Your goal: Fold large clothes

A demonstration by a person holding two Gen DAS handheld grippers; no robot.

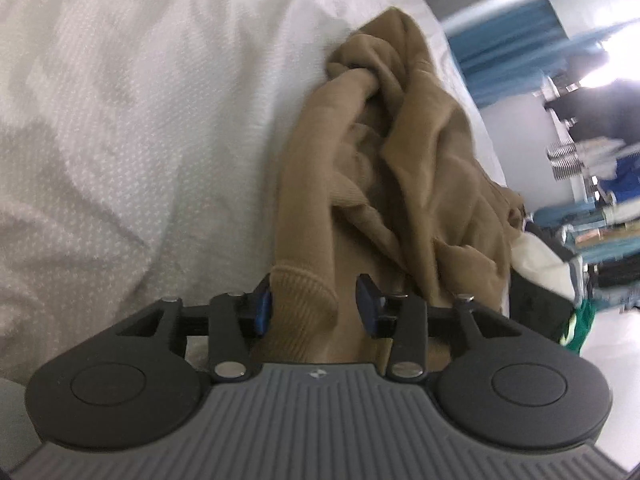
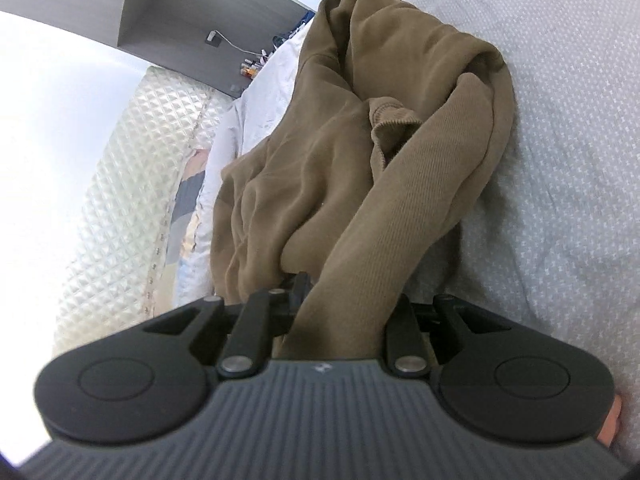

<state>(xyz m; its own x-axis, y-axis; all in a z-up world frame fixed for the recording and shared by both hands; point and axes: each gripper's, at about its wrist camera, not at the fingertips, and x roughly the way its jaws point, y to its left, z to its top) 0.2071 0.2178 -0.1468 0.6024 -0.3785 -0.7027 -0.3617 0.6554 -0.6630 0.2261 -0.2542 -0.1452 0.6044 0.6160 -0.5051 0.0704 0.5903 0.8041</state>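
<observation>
On my left gripper (image 1: 314, 306) the jaws stand partly apart, with the ribbed cuff (image 1: 306, 296) of the tan sweatshirt (image 1: 400, 152) lying between the blue-faced fingers (image 1: 262, 310); the left pad touches the cuff, while a gap shows beside the right one, so I cannot say it is truly pinched. On my right gripper (image 2: 344, 300) a sleeve (image 2: 384, 216) runs straight down between the fingers and covers both tips, so I cannot tell how far those jaws are open or whether they grip it.

The sweatshirt lies crumpled in a heap on the pale grey bedspread (image 1: 140, 120) with its small white pattern, near the edge of the bed. In the right wrist view a second ribbed cuff (image 2: 390, 118) is folded into the middle of the heap.

Much is hard to make out. The far room in the left wrist view is blurred: blue shapes (image 1: 512, 36), a shelf of mixed items (image 1: 592, 184), and something white and green (image 1: 576, 320) just past the gripper body. In the right wrist view a quilted white mattress side (image 2: 132, 200) shows at the left, with a grey wall panel (image 2: 192, 20) beyond and a glare washing out the corner. A bit of skin (image 2: 610, 424) peeks out at the lower right edge, cut off.

Each gripper body carries a small pale emblem (image 1: 316, 374) at its centre; I can read no writing anywhere.
</observation>
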